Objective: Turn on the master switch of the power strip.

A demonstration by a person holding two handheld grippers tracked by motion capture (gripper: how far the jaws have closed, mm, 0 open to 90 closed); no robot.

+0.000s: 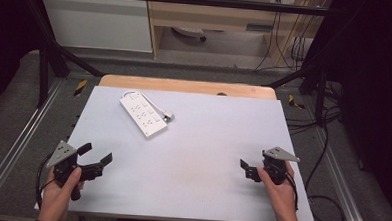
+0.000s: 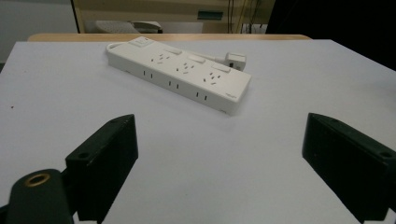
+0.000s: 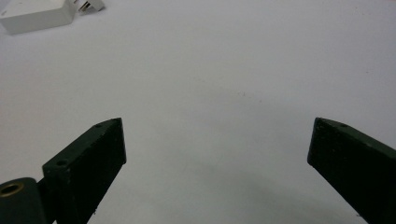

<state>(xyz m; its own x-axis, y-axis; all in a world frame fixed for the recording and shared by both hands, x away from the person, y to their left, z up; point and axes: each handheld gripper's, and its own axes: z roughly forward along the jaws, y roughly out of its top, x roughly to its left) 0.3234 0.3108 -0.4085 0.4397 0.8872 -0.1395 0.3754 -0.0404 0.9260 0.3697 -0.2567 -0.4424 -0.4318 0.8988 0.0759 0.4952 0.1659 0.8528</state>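
Currently, a white power strip is seen lying flat on the far left part of the pale grey surface, set at an angle, with its cord and plug curled just beside its far right side. The left gripper is held by the left hand at the near left edge of the surface, and its jaws are spread wide with nothing between them. The power strip is placed well apart from it, farther away and slightly to the right; in the left gripper view it is found straight ahead, beyond the two black jaws. The right gripper is held by the right hand at the near right, also spread and empty. The power strip is far from it, toward the far left; in the right gripper view one end of it is visible at the upper left corner.
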